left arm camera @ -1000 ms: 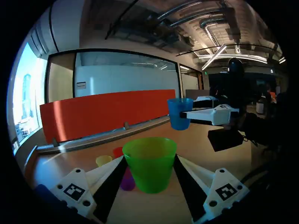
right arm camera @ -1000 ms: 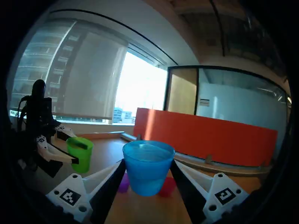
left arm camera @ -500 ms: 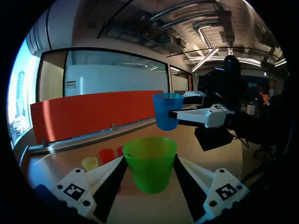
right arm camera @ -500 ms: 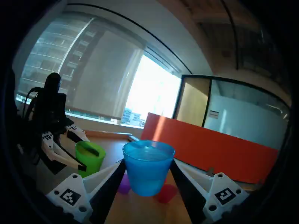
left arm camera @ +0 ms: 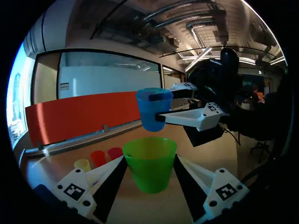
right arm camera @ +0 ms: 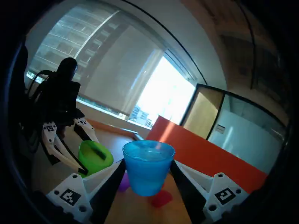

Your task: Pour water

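The left gripper [left arm camera: 150, 175] clamps the green cup [left arm camera: 150, 158] upright, mouth up, over the table [left arm camera: 209, 149]. The right gripper [left arm camera: 159, 107] grips the blue cup [left arm camera: 148, 110] of water, also mouth up with its axis near vertical, higher than and just beyond the green cup's rim.

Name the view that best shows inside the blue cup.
The right gripper view: the blue cup sits close and central, its open top tipped toward the camera. The left gripper view shows it farther off, from the side, with little of its inside.
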The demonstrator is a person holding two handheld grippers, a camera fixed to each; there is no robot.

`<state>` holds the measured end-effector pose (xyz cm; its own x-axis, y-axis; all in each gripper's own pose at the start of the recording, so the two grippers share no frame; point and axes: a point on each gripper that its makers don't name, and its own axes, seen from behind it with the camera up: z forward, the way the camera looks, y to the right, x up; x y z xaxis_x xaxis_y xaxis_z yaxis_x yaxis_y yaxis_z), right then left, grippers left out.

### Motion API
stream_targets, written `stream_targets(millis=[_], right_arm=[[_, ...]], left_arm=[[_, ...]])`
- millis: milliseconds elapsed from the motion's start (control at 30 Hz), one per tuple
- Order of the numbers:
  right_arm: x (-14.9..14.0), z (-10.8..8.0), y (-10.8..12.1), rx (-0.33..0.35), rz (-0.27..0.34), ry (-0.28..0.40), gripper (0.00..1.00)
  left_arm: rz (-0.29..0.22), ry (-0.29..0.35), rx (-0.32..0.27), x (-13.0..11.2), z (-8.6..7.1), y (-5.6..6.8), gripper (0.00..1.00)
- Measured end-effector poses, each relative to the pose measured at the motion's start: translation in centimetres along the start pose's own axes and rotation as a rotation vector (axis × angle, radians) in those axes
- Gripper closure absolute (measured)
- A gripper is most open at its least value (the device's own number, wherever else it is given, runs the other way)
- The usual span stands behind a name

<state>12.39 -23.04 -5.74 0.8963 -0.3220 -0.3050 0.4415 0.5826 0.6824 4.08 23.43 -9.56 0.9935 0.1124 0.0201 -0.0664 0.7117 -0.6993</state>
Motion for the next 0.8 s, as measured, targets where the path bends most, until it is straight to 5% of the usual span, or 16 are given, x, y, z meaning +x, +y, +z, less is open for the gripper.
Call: stream_targets(millis=[800], right_arm=[[2.4, 0.6, -1.3, 0.1, -0.259, -0.001, 0.12]], left_arm=[[-0.001, 0.003, -0.039, 0.2, 0.4, 1.5, 0.16]])
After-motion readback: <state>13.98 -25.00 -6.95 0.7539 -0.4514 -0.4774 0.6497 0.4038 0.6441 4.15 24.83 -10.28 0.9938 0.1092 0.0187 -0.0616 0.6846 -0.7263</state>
